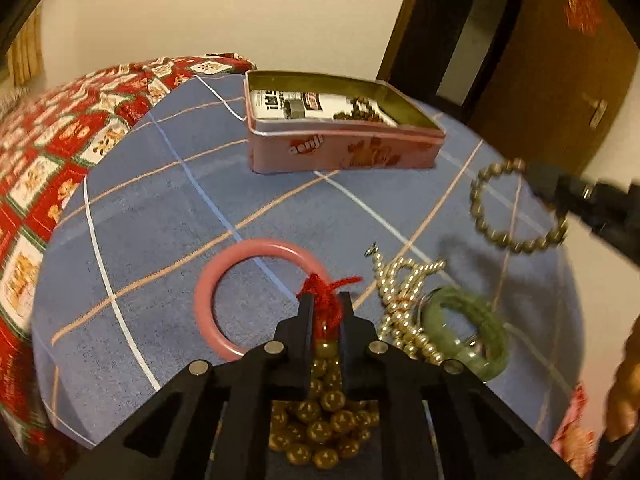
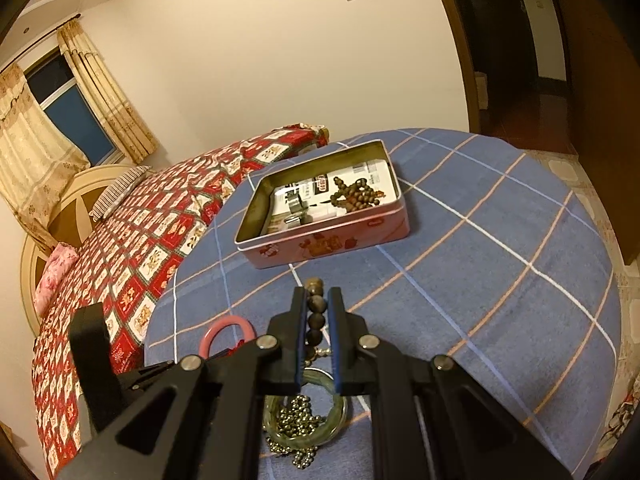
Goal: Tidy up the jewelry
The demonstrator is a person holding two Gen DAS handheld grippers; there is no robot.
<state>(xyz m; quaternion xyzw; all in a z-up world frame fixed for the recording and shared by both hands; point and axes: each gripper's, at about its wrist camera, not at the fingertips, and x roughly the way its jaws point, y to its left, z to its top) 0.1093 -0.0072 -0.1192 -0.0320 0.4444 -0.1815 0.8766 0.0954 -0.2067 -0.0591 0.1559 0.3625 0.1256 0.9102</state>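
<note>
Blue plaid cloth (image 2: 500, 264): work surface, carries open pink tin (image 2: 332, 246), which already holds dark bead string.

Right gripper (image 2: 316, 312): jaws clamped on brown bead bracelet (image 1: 516, 208), hanging clear above cloth. Carry over tin rim, lower inside before release.

Left gripper (image 1: 326, 312): jaws nearly shut on red tassel (image 1: 326, 300) of amber bead strand (image 1: 320, 412). Lift straight, avoid snagging pink bangle (image 1: 224, 280), just beside.
</note>
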